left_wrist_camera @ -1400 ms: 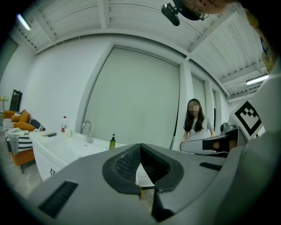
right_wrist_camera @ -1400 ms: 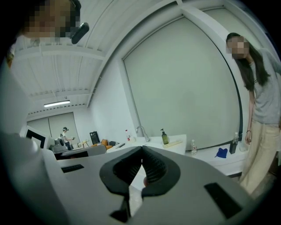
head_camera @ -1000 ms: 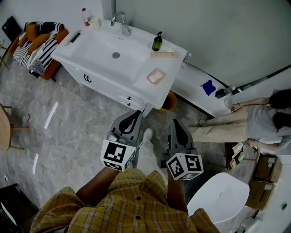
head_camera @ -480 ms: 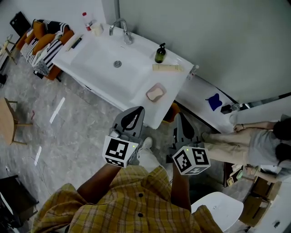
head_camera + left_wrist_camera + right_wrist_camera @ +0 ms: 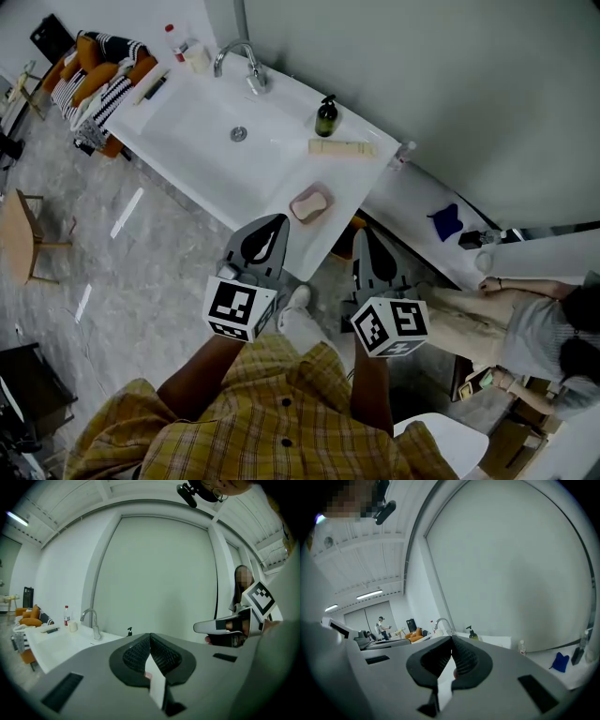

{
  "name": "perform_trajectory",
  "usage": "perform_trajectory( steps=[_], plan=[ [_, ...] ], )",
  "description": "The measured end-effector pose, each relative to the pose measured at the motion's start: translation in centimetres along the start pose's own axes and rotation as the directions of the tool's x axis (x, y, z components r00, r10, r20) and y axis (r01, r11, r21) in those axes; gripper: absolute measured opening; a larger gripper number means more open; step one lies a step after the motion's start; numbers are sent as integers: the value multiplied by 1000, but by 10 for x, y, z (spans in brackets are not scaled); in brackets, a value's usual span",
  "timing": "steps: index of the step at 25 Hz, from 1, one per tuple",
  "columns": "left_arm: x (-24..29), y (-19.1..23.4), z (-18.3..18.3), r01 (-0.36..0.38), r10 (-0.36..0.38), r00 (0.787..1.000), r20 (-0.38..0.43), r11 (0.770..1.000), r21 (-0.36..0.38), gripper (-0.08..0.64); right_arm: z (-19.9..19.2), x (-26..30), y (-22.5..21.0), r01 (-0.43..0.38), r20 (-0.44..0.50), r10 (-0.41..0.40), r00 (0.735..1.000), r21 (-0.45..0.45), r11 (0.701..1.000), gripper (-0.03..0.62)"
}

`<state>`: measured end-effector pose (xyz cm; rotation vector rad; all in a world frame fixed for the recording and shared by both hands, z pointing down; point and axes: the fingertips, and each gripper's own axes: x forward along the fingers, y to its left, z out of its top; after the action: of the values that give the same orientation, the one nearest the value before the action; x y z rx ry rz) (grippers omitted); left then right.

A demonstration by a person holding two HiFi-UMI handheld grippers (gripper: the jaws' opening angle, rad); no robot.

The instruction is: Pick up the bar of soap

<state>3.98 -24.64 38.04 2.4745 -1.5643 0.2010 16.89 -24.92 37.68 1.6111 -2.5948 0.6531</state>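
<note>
Far left: an orange armchair [image 5: 94, 70] draped with a black-and-white striped cloth stands against the left end of the desk. A pale wooden chair [image 5: 21, 242] stands well apart from it, at the picture's edge.
Floor: the grey marbled floor [image 5: 141, 272] lies open between the wooden chair and the desk's front edge.
Desk: a white desk with a sunk washbasin [image 5: 352, 183] runs slantwise, with its back edge along the grey wall.
Back left corner: a clear bottle with a red cap [image 5: 172, 39] and a small pale cup [image 5: 196, 58] stand beside a curved chrome tap [image 5: 239, 64].
Soap: the pale pink bar of soap [image 5: 309, 202] lies in a pink dish [image 5: 292, 210] right of the basin. It is close to the desk's front edge and near its right corner, with bare white top around it.
Behind the soap: a flat beige box [image 5: 342, 147] lies toward the back edge, and a dark green pump bottle [image 5: 325, 117] stands just beyond it.
Left hand-held gripper [image 5: 277, 221]: its jaws are pressed together with nothing between them. In the head view its tip overlaps the desk's front edge, just short of the dish and apart from it.
Right hand-held gripper [image 5: 361, 236]: its jaws are likewise together and empty. It is held beside the left one, off the desk's right corner and over the floor.
Right: a white ledge [image 5: 403, 211] carries a crumpled blue cloth [image 5: 447, 221]. A person in pale clothes [image 5: 525, 328] is beyond it, near the right edge.
</note>
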Motion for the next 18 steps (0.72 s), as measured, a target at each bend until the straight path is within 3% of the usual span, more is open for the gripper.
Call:
perform_trajectory(
  steps=[10,15,18],
  plan=[
    [26,18,-17,-35,34,998,-61,999,-20,12,-8,43,-17,-21,-66,20,998,-19,1000,20],
    [49,30,-18,-18,16,998,-65,999,-28,12,-5,76,-19,-50,-118,35,992,-128,991,19],
    [59,37,-16,-4,2,998,-66,999,-35,12,-13,91,-19,-107,-184,65,981,-229,968,20]
  ],
)
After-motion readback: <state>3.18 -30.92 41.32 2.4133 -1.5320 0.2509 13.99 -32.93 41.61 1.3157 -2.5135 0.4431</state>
